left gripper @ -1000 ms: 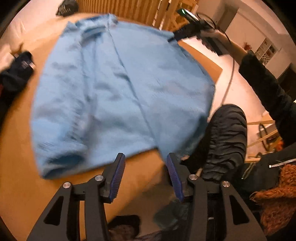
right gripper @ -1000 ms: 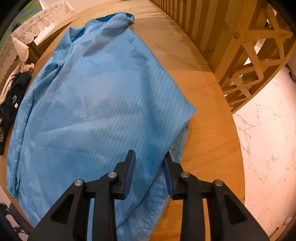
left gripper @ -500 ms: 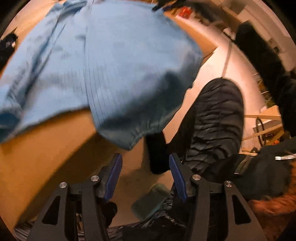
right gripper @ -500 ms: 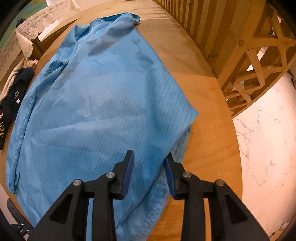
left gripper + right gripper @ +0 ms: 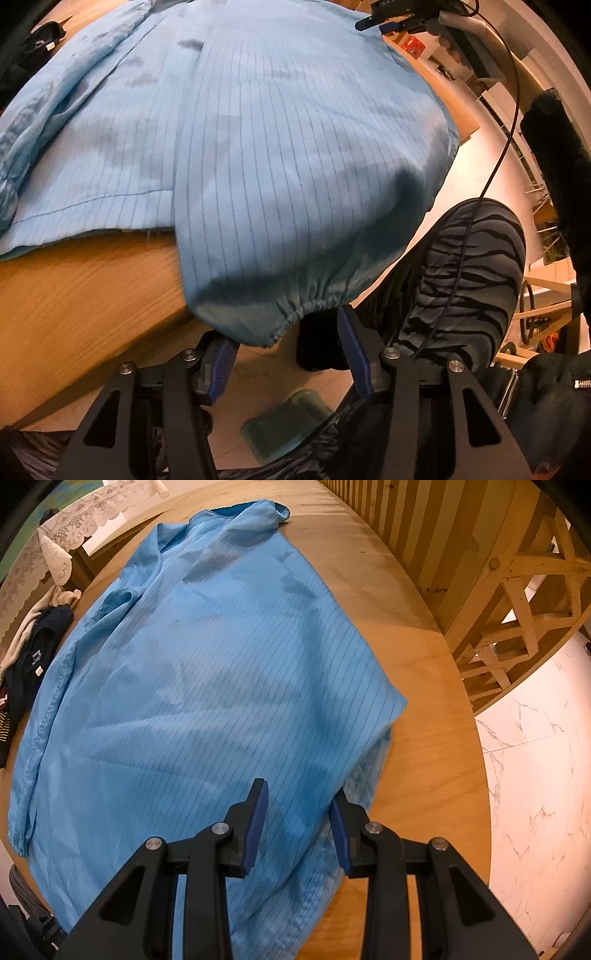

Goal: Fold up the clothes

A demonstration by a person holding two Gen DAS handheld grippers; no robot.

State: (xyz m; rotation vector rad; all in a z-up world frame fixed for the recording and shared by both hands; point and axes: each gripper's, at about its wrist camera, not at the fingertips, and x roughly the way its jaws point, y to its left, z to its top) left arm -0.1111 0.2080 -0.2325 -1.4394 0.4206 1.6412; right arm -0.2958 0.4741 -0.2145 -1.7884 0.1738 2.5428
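Note:
A light blue striped garment (image 5: 192, 686) lies spread over the wooden table (image 5: 436, 760). In the left wrist view a sleeve (image 5: 295, 192) with an elastic cuff (image 5: 280, 325) hangs over the table's front edge. My left gripper (image 5: 288, 347) is open, with the cuff hanging down between its jaws. My right gripper (image 5: 299, 819) is open, low over the garment's near part, holding nothing. It also shows at the top of the left wrist view (image 5: 388, 18).
Dark and pale clothes (image 5: 33, 646) lie at the table's left edge. A wooden railing and frame (image 5: 498, 572) stand behind the table. The person's striped trouser leg (image 5: 465, 280) and a cable are right of the left gripper. White marble floor (image 5: 535, 757) is on the right.
My left gripper has dropped below the table's front edge and closed in on the hanging sleeve cuff. My right gripper has barely moved over the garment.

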